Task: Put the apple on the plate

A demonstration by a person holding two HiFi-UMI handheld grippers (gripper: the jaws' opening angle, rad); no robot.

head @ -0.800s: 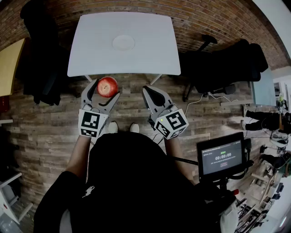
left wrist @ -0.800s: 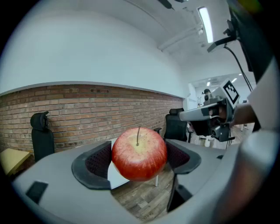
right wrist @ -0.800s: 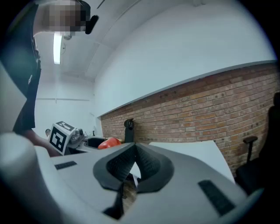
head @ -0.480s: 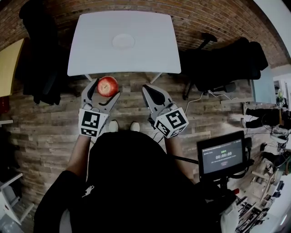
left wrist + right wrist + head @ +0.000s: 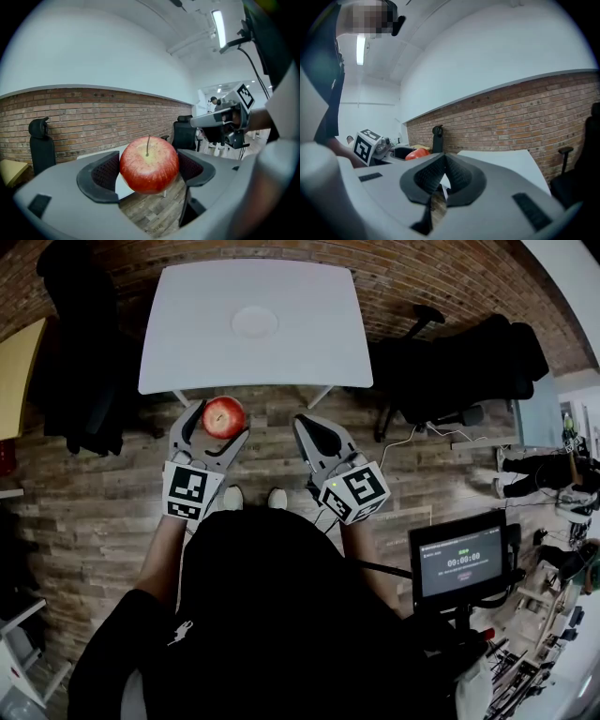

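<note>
A red apple (image 5: 223, 417) with a stem sits between the pads of my left gripper (image 5: 217, 420), which is shut on it. In the left gripper view the apple (image 5: 149, 164) fills the gap between both dark pads, stem up. The gripper hangs over the wooden floor, just short of the near edge of the white table (image 5: 309, 352). A white plate (image 5: 255, 322) lies on the table's middle, toward the far side. My right gripper (image 5: 309, 428) is level beside the left, its jaws shut with nothing in them; its pads (image 5: 452, 176) meet.
Black office chairs (image 5: 459, 371) stand right of the table, and a dark coat or chair (image 5: 80, 352) to its left. A screen on a stand (image 5: 461, 563) is at my right. A brick wall runs behind the table.
</note>
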